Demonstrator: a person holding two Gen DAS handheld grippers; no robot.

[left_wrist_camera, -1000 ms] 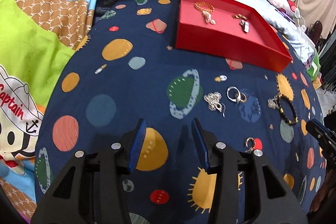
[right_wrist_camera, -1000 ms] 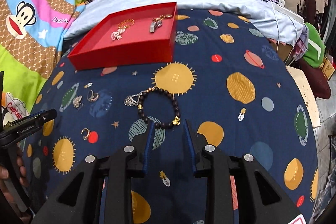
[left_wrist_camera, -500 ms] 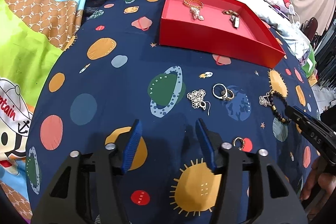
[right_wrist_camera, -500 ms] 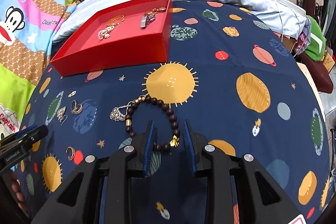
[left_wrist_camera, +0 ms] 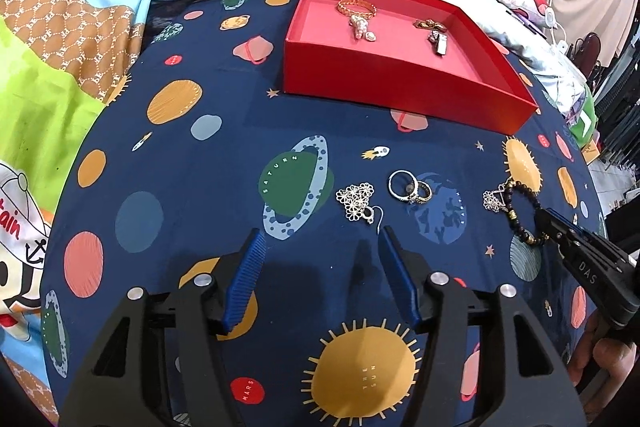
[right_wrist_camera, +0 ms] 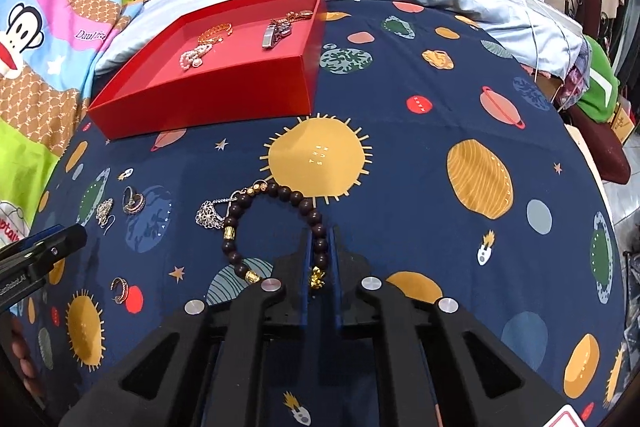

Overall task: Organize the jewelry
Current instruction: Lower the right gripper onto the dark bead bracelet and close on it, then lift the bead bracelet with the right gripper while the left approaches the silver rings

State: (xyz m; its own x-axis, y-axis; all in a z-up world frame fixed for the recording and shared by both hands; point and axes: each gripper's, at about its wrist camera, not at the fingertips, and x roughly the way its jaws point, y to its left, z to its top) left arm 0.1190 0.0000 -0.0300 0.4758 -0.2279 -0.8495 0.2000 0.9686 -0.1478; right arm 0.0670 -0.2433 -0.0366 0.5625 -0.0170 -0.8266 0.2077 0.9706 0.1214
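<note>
1. Bedding: a dark blue sheet [right_wrist_camera: 400, 107] printed with planets covers the bed; a red tray [right_wrist_camera: 208, 95] sits at the far side, already holding a gold chain with pearls and a clasp piece.
2. Right gripper [right_wrist_camera: 320, 259]: jaws have just been closing and now pinch one side of the bead bracelet [right_wrist_camera: 276, 227], near its gold charm. The rest of the loop lies on the sheet.
3. Left gripper [left_wrist_camera: 320, 267]: jaws have just been opening and stand apart with nothing between them, just near of the flower earring [left_wrist_camera: 358, 203].
4. Loose items still on the sheet: two rings [left_wrist_camera: 410, 187], a silver flower charm [right_wrist_camera: 210, 215] touching the bracelet's far left side, and a small hoop [right_wrist_camera: 119, 289] at the near left.
5. Risks, judged:
   - Narrow hold on round beads; the bracelet may slip out when lifted.
   - The silver charm may be snagged on the bracelet and drag along or drop midway.
   - Soft bedding gives under pressure, so a thin earring hook may sink away from the left pads.
   - A swinging loop may clip the tray wall.
</note>
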